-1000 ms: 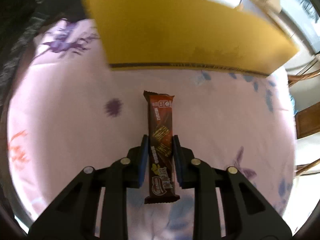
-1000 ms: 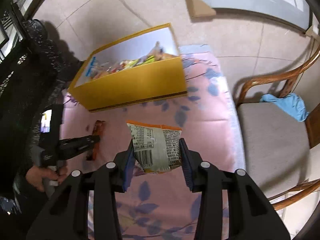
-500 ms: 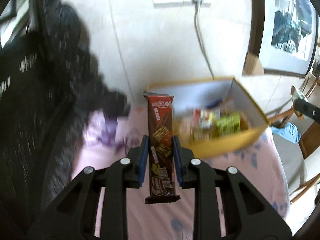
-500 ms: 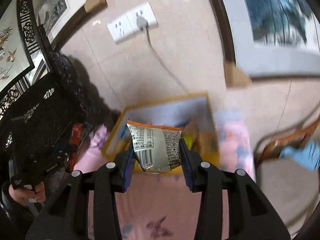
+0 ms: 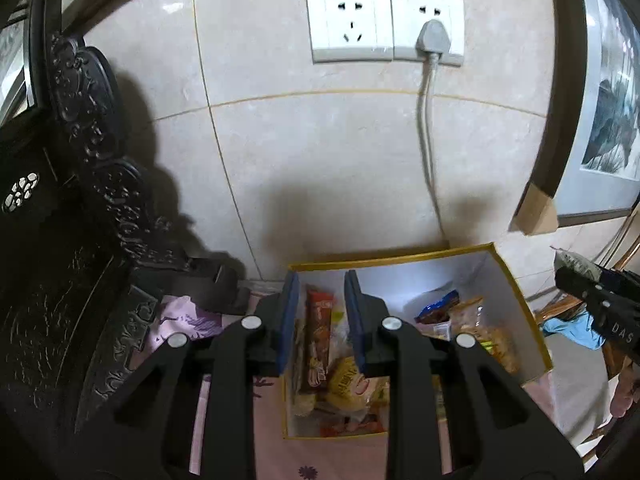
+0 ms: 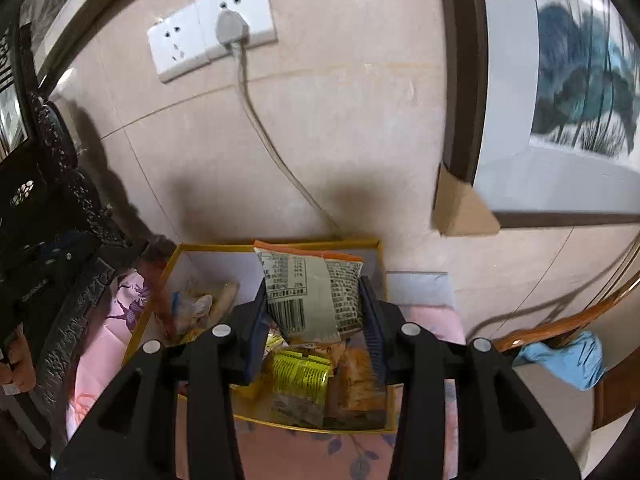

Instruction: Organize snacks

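Observation:
A yellow box (image 5: 520, 292) with white inner walls holds several snack packets and stands on a pink floral cloth (image 5: 180, 316) against the wall. My left gripper (image 5: 322, 312) hangs over the box's left end, its jaws narrowly open. The brown chocolate bar (image 5: 318, 336) shows between them, small and apart from both pads, lying in the box by its left wall. My right gripper (image 6: 314, 300) is shut on a grey-green packet (image 6: 312, 292) with an orange top edge and a barcode, held above the box (image 6: 152, 312). The right gripper (image 5: 600, 300) also shows at the edge of the left wrist view.
Behind the box is a tiled wall with a double socket (image 5: 384, 24) and a plugged-in cable (image 5: 426, 140). Dark carved furniture (image 5: 80, 240) crowds the left. A framed picture with a cardboard corner (image 6: 460, 208) hangs at right, above a wooden chair with a blue cloth (image 6: 568, 360).
Both grippers rose from the cloth and moved forward over the box. The chocolate bar left the left pads and now lies down in the box. The right gripper kept its packet.

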### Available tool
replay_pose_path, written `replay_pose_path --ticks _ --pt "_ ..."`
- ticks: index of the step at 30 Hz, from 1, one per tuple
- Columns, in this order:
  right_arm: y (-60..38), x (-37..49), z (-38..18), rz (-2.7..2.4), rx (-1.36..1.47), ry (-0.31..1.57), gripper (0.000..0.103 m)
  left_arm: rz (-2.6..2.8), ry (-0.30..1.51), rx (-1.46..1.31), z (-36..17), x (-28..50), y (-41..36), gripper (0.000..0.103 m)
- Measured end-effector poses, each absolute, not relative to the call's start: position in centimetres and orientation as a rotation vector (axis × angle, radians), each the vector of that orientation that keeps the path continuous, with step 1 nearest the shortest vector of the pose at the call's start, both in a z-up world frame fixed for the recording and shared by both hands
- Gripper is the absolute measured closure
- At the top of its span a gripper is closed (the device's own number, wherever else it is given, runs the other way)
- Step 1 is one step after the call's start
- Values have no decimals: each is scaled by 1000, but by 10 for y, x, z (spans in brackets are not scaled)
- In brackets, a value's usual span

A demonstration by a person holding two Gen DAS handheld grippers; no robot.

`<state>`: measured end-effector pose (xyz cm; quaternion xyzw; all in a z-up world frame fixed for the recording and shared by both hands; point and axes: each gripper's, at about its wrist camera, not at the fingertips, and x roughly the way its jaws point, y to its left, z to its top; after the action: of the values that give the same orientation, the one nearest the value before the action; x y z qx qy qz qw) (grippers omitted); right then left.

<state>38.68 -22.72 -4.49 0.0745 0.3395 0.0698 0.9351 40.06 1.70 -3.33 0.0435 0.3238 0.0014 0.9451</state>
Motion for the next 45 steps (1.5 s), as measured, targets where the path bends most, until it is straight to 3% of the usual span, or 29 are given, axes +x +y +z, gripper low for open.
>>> replay_pose_path --ticks 5,6,7,8,11,31,45 --pt "-228 395 -50 164 189 701 61 -2 657 69 -37 400 22 79" --pt "-225 395 -47 154 190 683 58 1 653 62 -36 400 22 72" --pt "-223 395 -44 120 171 662 21 1 646 55 -35 400 23 50" --pt "-222 393 -42 85 154 645 1 0 633 47 -32 399 22 2" --pt "-219 392 -36 134 154 630 1 19 560 51 -23 390 20 2" --pt "-226 309 6 115 125 580 1 40 559 71 9 325 6 2" --pt "-218 139 -7 73 116 616 1 63 571 -39 20 159 -5 2"
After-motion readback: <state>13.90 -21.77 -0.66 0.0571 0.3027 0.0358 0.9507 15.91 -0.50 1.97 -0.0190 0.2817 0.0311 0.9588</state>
